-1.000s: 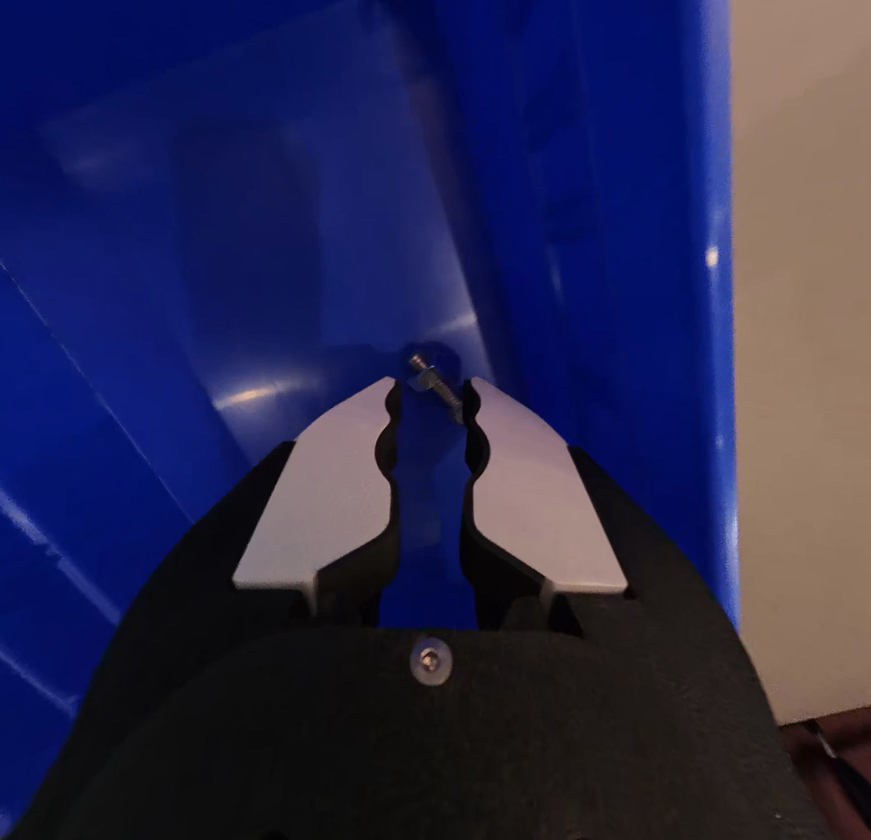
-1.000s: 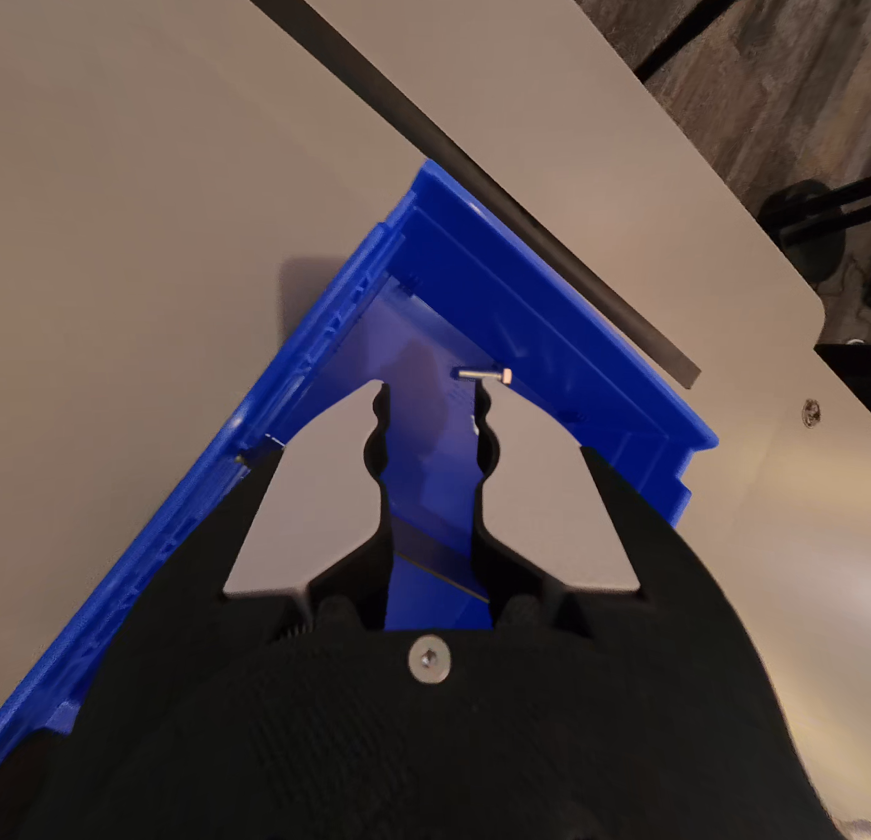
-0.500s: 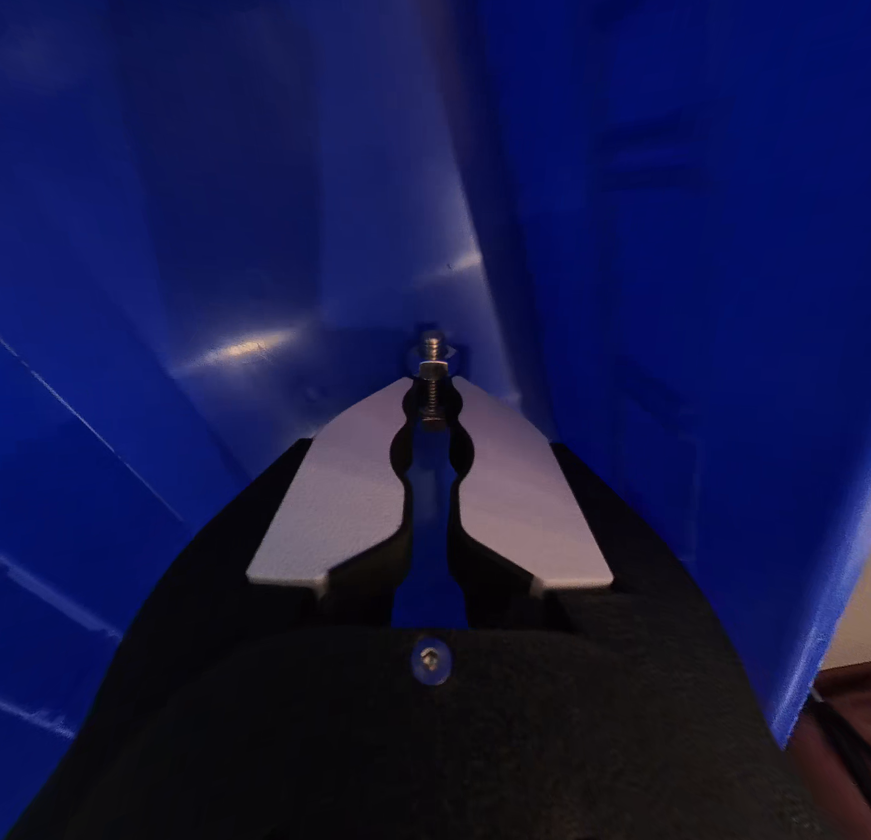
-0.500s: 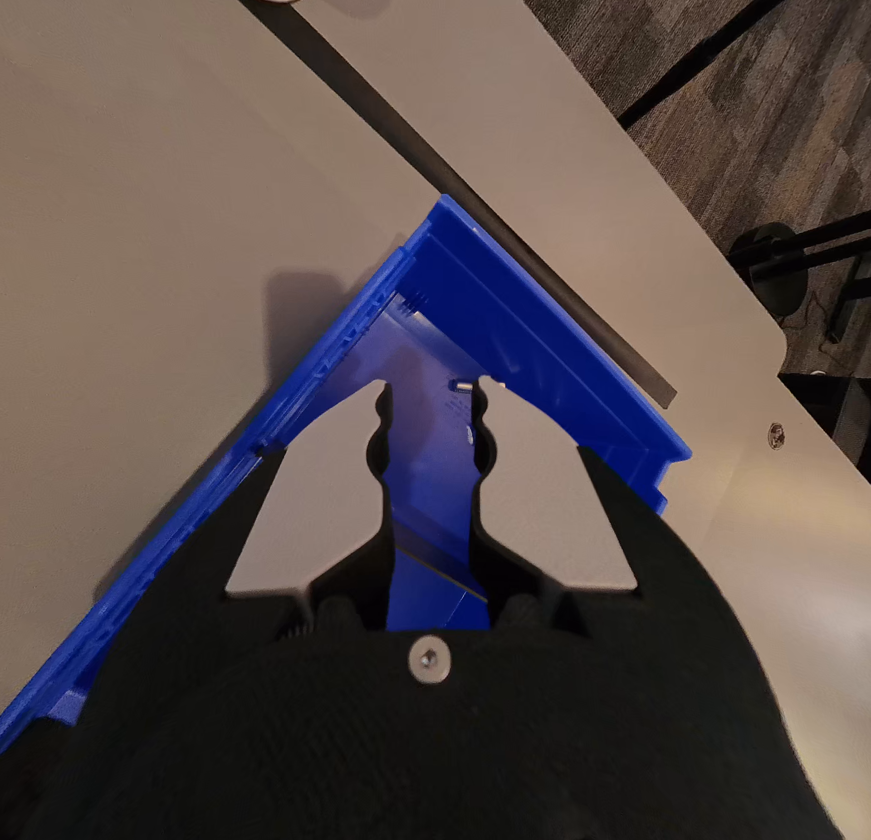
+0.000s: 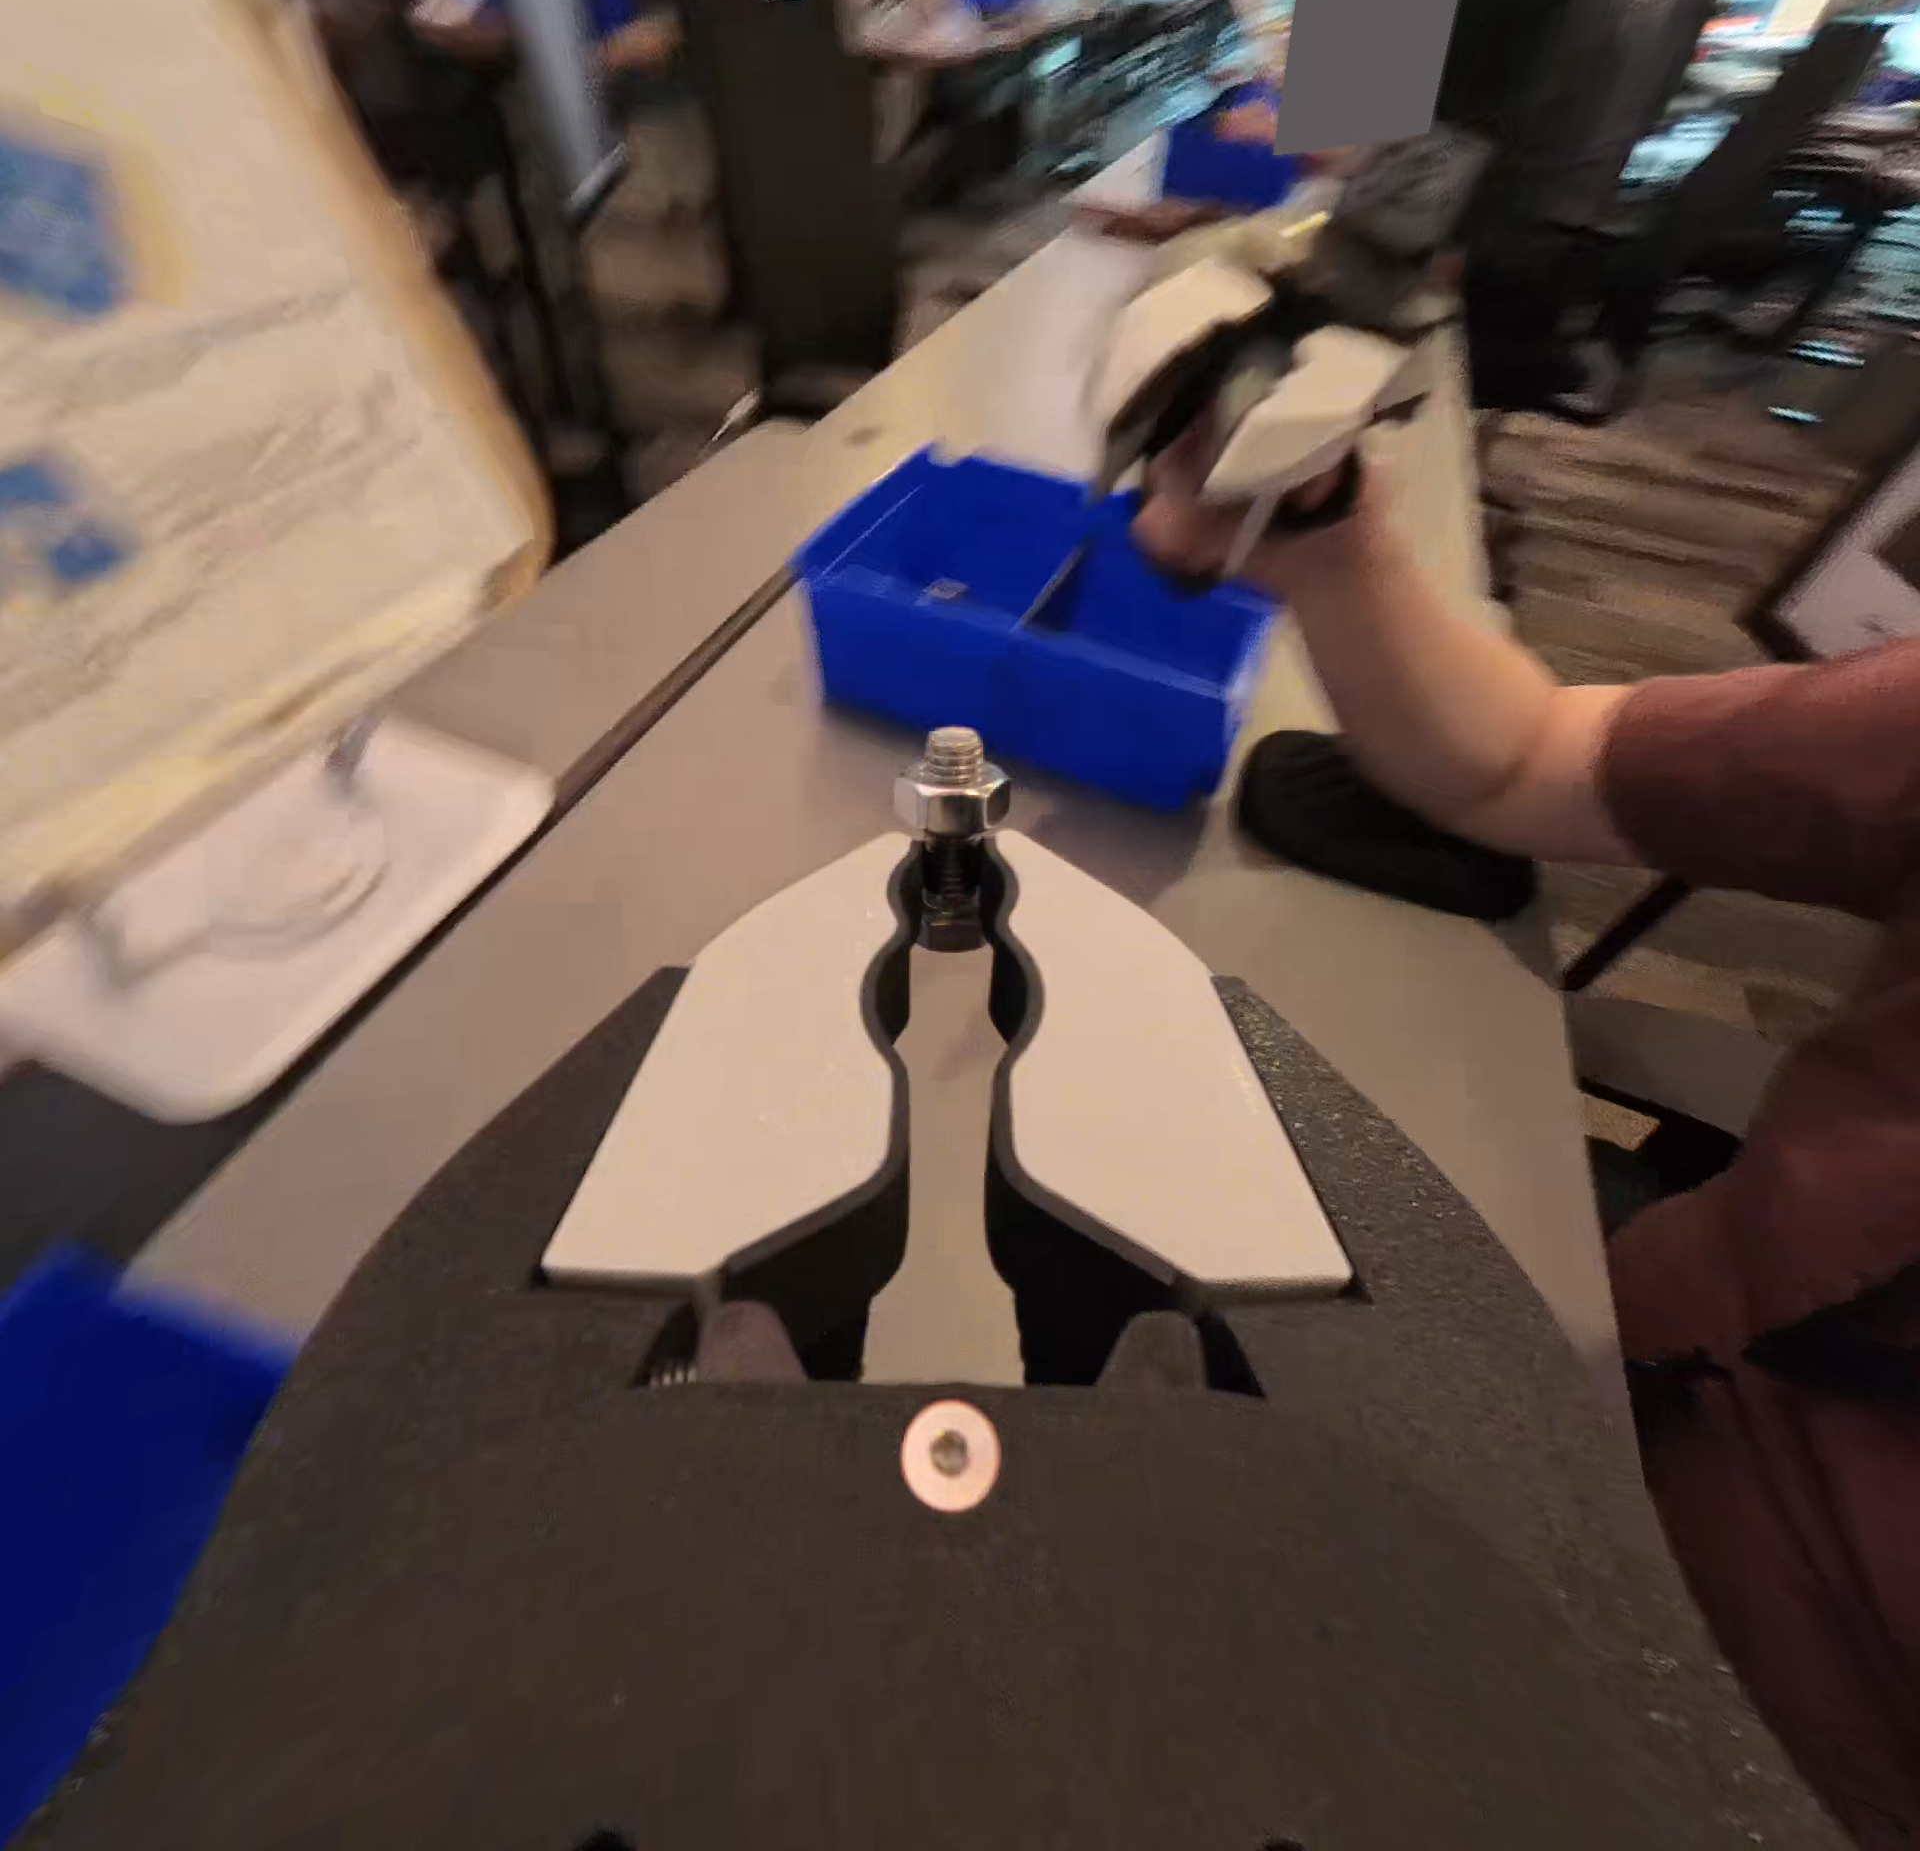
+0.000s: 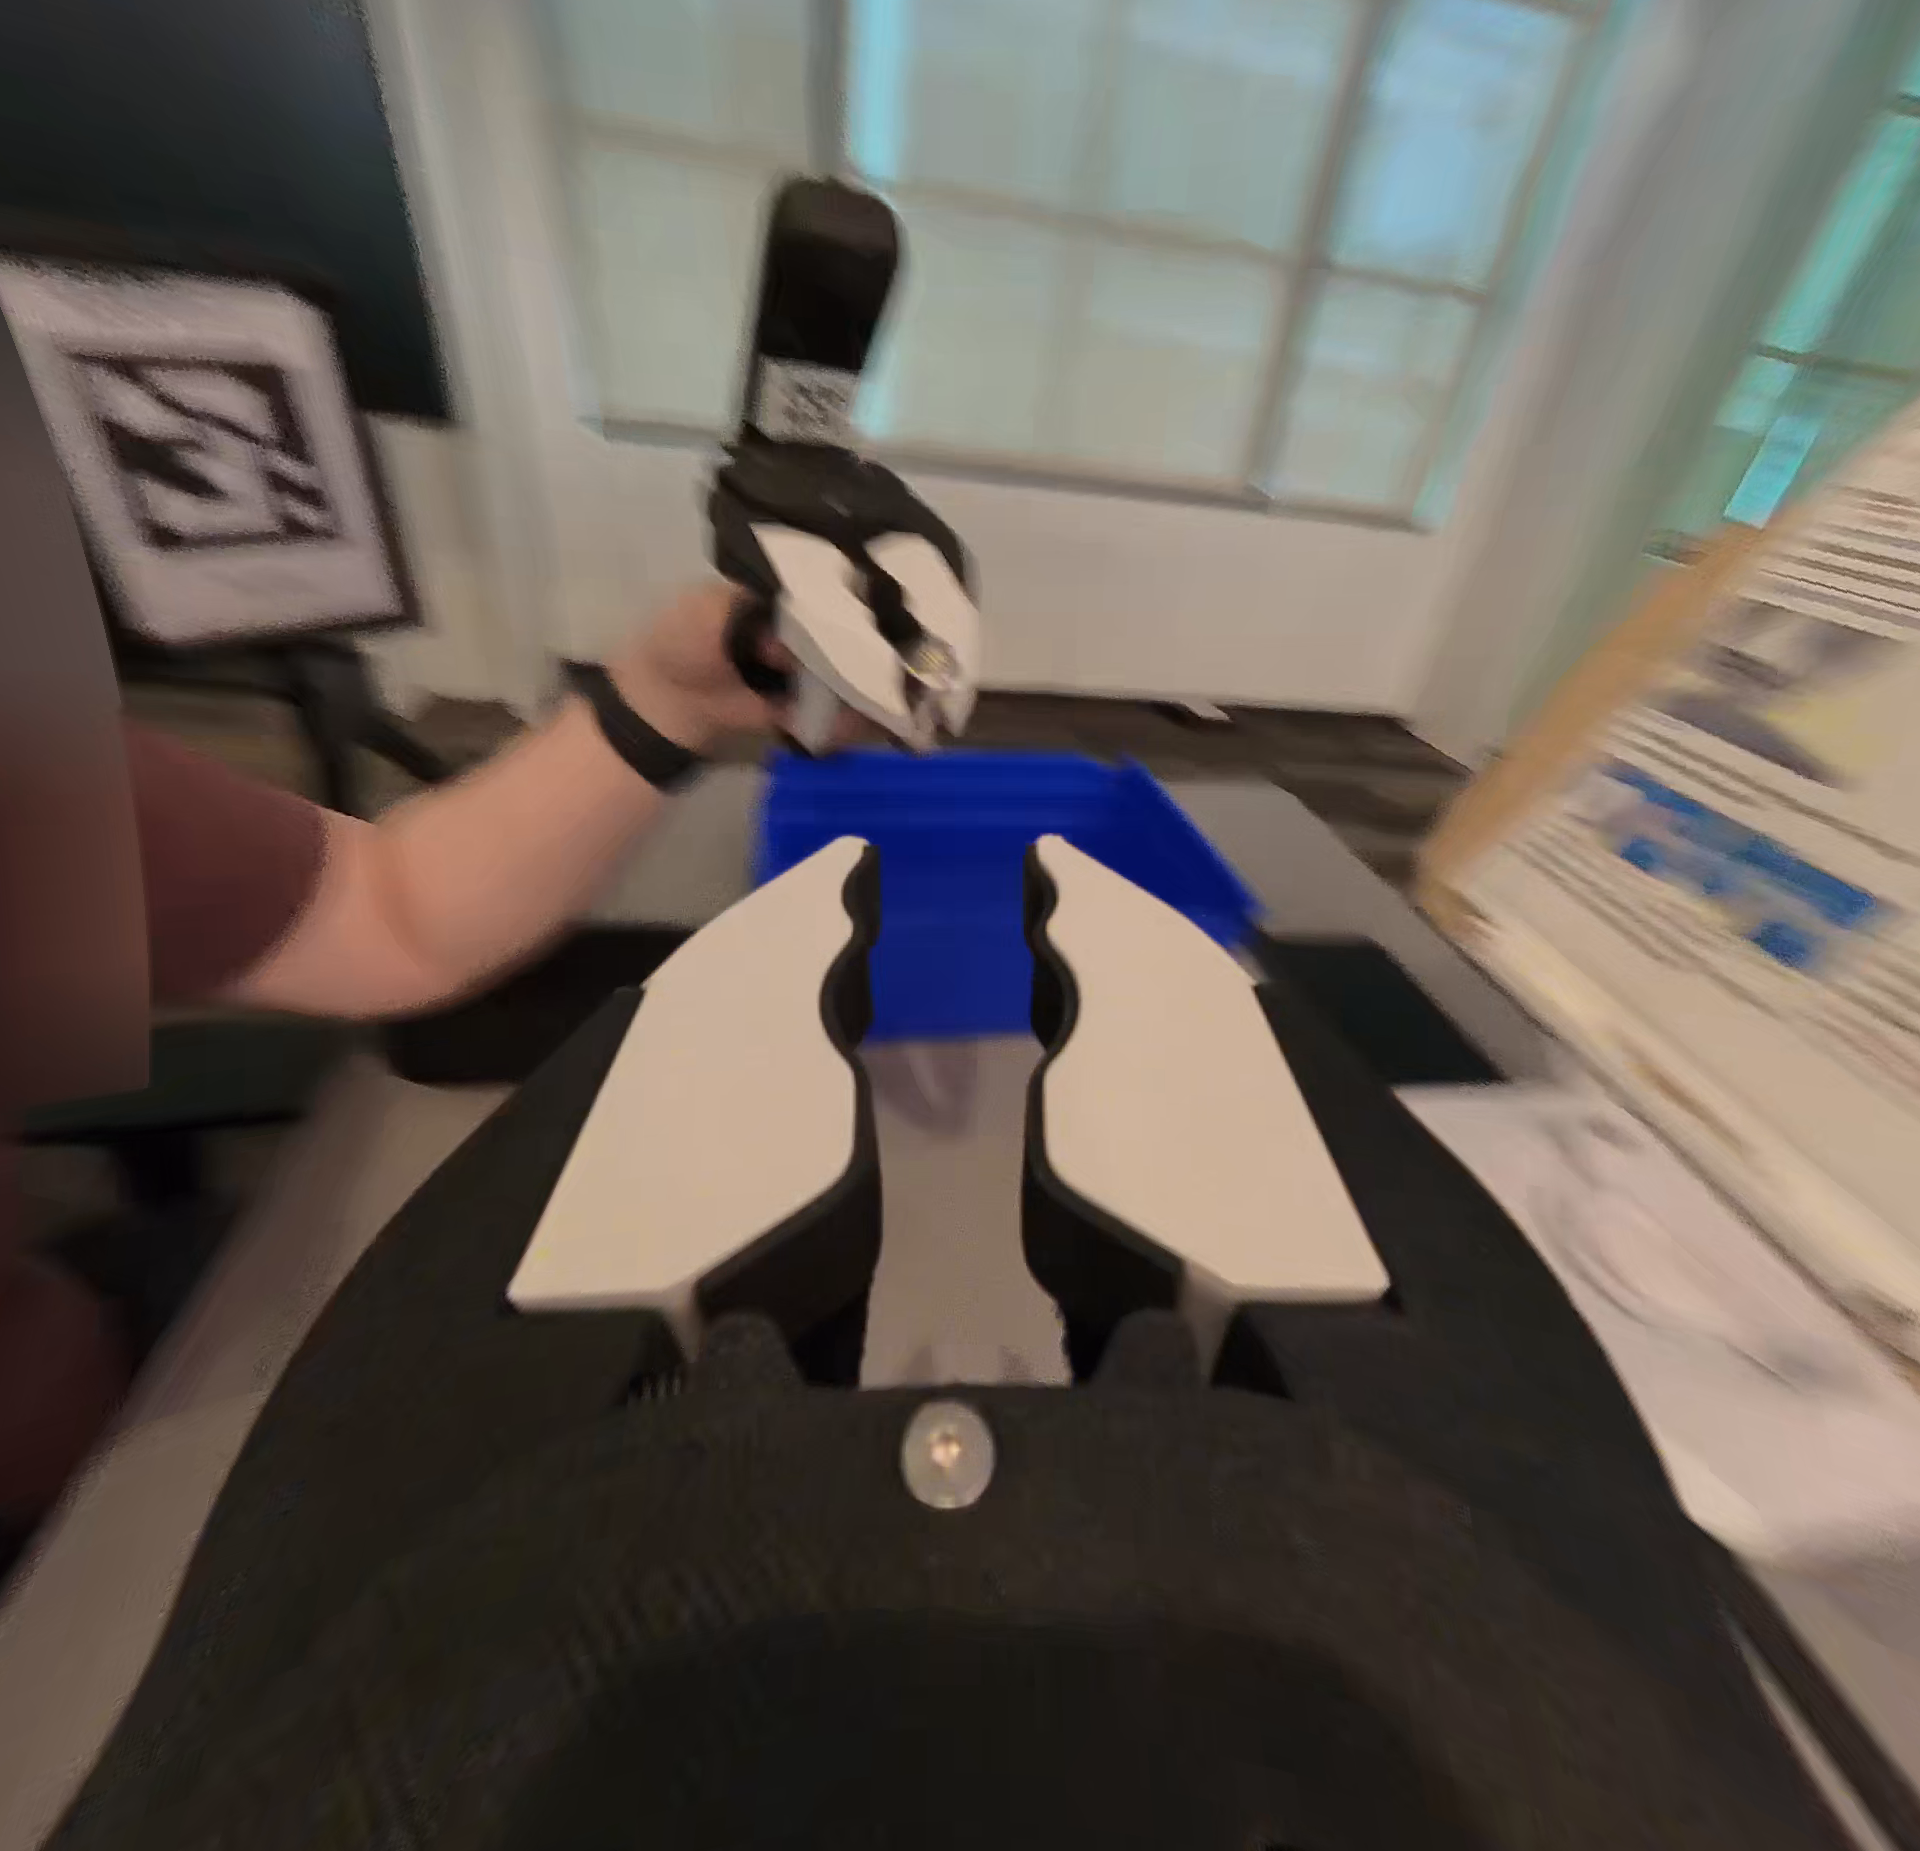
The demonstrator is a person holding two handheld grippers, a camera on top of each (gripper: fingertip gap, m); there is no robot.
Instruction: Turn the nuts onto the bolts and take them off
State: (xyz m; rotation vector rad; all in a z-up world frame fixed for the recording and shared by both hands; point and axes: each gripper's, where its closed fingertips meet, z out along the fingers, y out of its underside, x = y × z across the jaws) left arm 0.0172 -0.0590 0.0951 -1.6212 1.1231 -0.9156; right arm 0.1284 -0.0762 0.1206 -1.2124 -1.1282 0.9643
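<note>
I've lifted my left gripper out of the blue bin, now at one o'clock, jaws clamped on the bolt, its hex nut threaded on. My right gripper hangs open, ready to unscrew.

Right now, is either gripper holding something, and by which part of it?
The left gripper holds a bolt by its lower shank, with the nut just beyond the fingertips. The right gripper is open and holds nothing.
</note>
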